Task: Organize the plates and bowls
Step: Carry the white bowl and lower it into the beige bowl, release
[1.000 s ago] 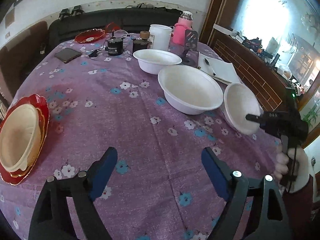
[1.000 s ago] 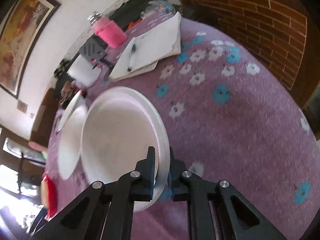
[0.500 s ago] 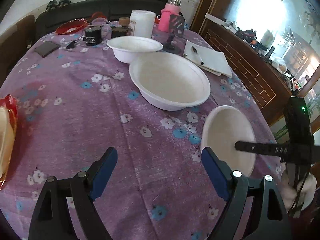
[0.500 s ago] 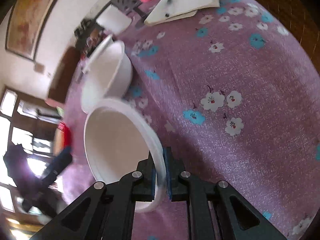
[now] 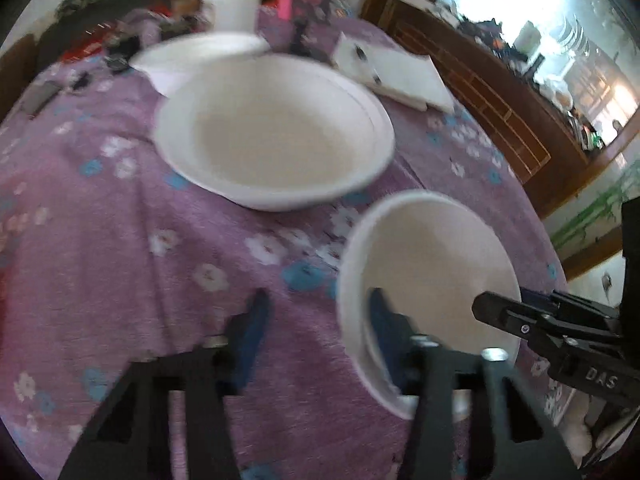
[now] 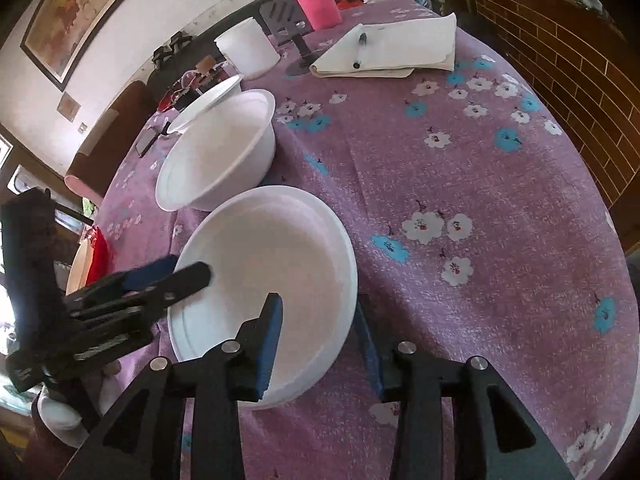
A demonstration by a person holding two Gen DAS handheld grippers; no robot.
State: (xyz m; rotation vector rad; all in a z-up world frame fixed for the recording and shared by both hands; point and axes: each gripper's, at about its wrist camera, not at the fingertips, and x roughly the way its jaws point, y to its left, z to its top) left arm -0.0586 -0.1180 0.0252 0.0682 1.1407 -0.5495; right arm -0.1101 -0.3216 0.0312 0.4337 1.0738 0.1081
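Straddling the small bowl's (image 6: 264, 280) rim, the right hand-held gripper (image 6: 318, 340) stands apart, just opened.

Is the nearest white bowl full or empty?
Empty: the nearest white bowl shows only its bare white inside.

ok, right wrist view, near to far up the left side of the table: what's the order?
near white bowl → second white bowl → third white bowl → white tub → pink bottle
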